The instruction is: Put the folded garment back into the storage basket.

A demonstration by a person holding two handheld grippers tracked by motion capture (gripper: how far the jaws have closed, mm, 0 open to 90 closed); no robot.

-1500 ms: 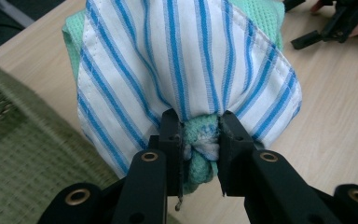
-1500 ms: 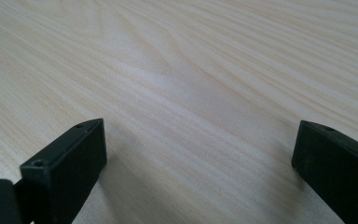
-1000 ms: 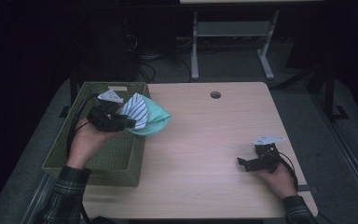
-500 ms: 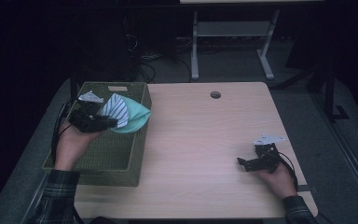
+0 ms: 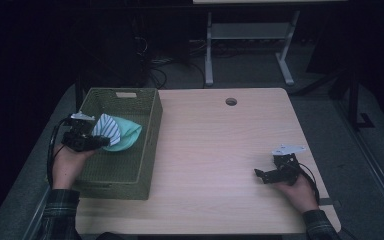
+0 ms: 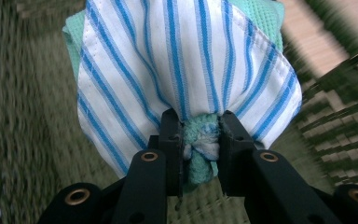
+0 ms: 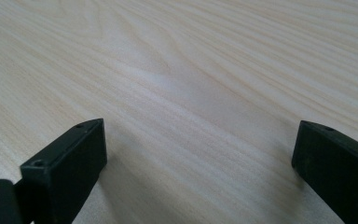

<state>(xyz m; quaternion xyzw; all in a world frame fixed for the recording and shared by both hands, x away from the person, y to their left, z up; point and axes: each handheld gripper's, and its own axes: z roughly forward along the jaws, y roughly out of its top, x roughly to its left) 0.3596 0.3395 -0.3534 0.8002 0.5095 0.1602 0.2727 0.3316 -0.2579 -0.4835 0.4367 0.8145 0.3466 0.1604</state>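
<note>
My left gripper (image 5: 96, 142) (image 6: 200, 135) is shut on a bundle of cloths: a white cloth with blue stripes (image 5: 106, 128) (image 6: 182, 56) wrapped with a mint green cloth (image 5: 126, 135) (image 6: 200, 163). The bundle hangs inside a green woven basket (image 5: 145, 150) at the table's left side, over its middle. In the left gripper view the basket's weave (image 6: 28, 140) lies blurred below and around the bundle. Near the table's front right, my right gripper (image 5: 260, 174) (image 7: 200, 154) rests low on the wood, jaws wide open with nothing between them.
The light wooden table (image 5: 220, 145) has a round cable hole (image 5: 231, 101) near its far edge. A white metal frame (image 5: 250, 45) stands on the dark floor beyond the table. Cables trail from both grippers.
My left gripper has carried the cloth bundle leftward and down, from over the basket's right rim to inside the basket. The right gripper has stayed where it was.
</note>
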